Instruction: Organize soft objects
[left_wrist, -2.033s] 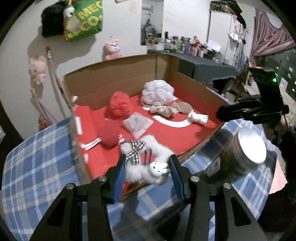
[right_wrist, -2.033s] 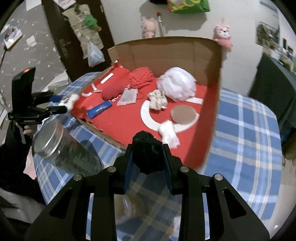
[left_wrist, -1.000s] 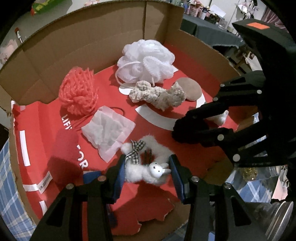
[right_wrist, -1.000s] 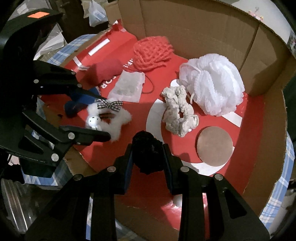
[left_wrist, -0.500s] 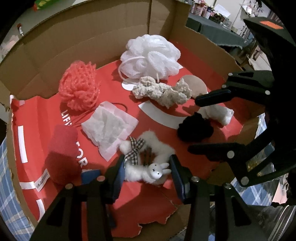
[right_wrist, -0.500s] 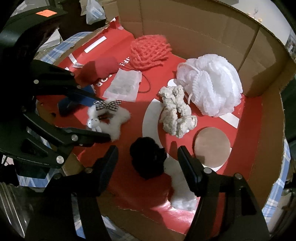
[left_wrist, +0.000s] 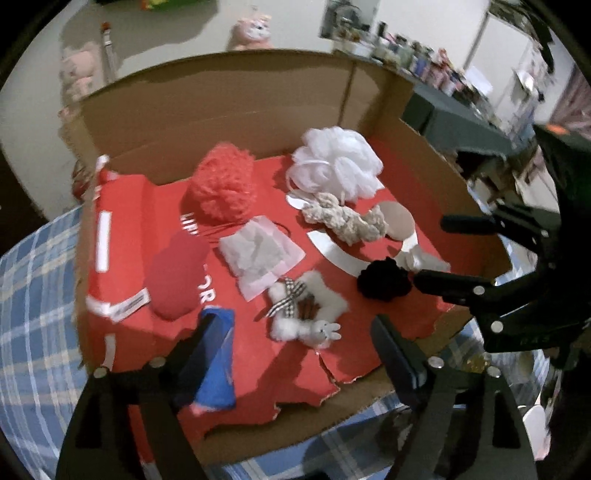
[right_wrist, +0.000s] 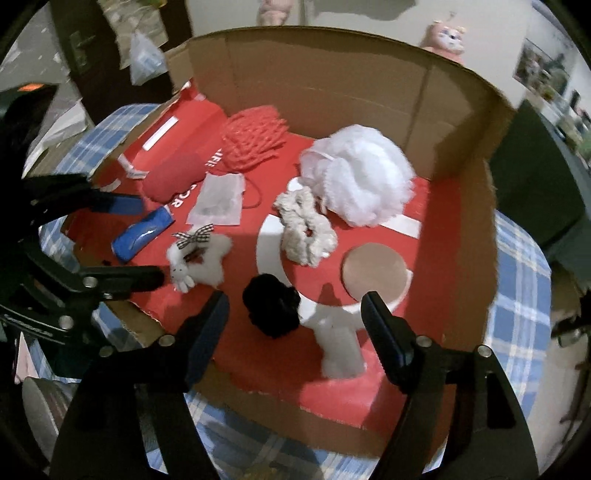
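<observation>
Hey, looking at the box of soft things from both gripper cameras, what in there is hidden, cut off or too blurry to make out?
- Printed lettering on the box floor: red pouch and mesh bag cover most of it in both views.
- Blue item: the left gripper finger hides part of it in the left view.
- White fluffy piece: black scrunchie overlaps its top in the right view.
- Shelf items behind the cardboard box: blurred, left view.

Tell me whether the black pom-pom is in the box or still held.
In the box. The black pom-pom lies on the red floor of the cardboard box, ahead of the right gripper, whose jaws stand wide apart and empty.
</observation>
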